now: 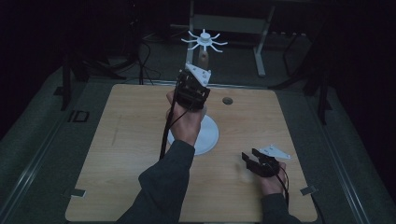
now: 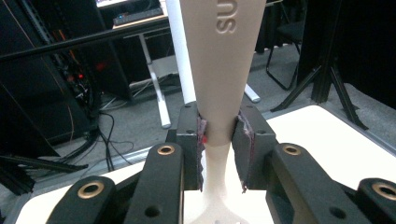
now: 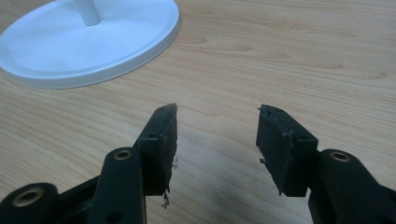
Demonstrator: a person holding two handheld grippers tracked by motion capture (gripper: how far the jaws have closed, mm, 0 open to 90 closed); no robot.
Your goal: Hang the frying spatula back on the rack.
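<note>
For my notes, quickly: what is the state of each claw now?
Left claw: closed on the beige utensil handle.
Right claw: open, holding nothing.

A dim lab or test room: a light wooden-topped table (image 1: 116,140) stands on grey carpet, with black tripod stands (image 2: 329,70), trailing black cables (image 2: 109,140) and a white-framed desk (image 1: 229,23) beyond it.

A: The high view looks forward and down over the whole worktop (image 1: 140,140). And the others?

B: Each rides a hand-held gripper, close up. The right one shares the white base (image 3: 93,42) with the high view.
</note>
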